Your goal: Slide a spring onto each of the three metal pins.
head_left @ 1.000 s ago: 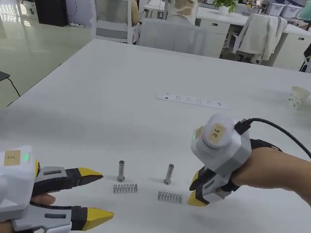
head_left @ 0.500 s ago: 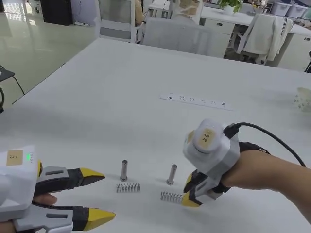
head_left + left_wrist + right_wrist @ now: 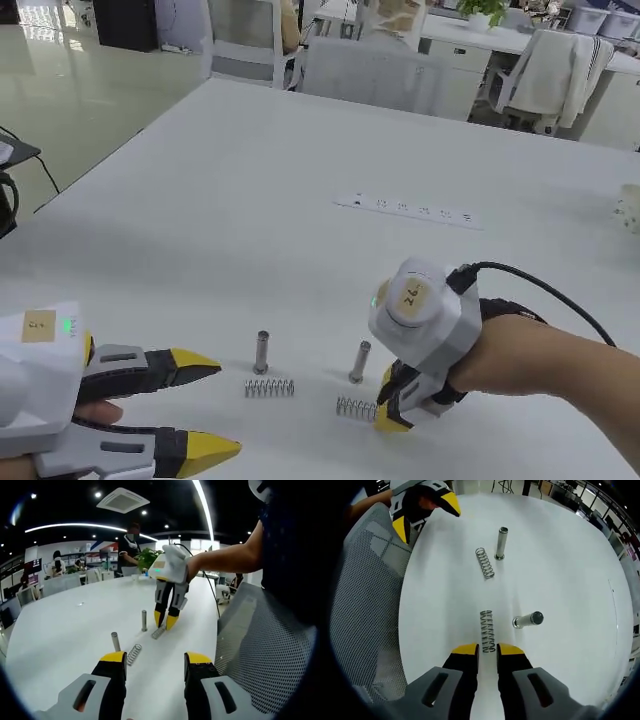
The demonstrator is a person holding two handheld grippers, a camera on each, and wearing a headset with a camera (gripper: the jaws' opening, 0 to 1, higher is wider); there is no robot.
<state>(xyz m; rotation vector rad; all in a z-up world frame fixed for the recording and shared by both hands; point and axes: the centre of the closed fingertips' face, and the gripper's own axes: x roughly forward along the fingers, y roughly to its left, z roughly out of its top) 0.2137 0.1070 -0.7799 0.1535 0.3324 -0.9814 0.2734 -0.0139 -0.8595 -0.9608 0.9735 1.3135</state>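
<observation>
1. On white table (image 3: 300,190): close squarely on the spring while flat; better, by judgement, to grip a few coils in rather than the very end, then lift level toward the pin
2. Right gripper (image 3: 487,649): parted narrowly, tips astride near end of spring (image 3: 487,630), lying toward 12 o'clock; no firm grip evident yet
3. Left gripper (image 3: 155,657): spread wide, holding nothing, at 9 o'clock of the work
4. Two pins seen upright, both bare: nearest pin (image 3: 529,620) at 2 o'clock of right tips, far pin (image 3: 500,542) near 12 o'clock
5. Second spring (image 3: 484,562): flat, just beside far pin, at its 8 o'clock
</observation>
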